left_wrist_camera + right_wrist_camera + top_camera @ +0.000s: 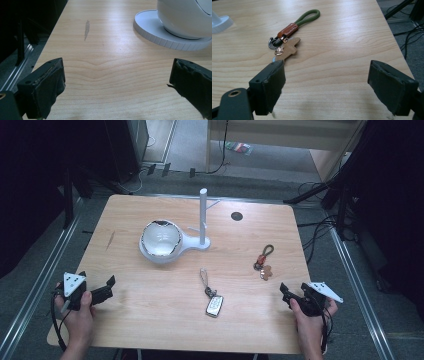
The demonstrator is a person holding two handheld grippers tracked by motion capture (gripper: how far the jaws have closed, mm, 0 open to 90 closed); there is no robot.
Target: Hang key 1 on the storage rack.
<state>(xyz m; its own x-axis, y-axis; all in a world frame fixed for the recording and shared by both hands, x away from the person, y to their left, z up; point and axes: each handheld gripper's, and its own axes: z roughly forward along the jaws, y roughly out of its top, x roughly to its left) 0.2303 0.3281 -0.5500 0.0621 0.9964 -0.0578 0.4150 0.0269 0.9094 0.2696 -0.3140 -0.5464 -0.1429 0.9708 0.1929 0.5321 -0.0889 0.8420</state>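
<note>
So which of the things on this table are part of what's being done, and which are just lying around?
In the job:
- right gripper, open
- keychain with green loop, nearest ahead of its jaws
- left gripper, open

Lying about:
- remote key fob
- white bowl stand with post

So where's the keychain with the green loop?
In the high view the green-loop keychain lies on the right side of the table, just ahead of the open right gripper, with the remote key fob to its left.

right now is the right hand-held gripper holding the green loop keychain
No, the right hand-held gripper stands open and empty, with the green loop keychain lying on the table beyond it.
</note>
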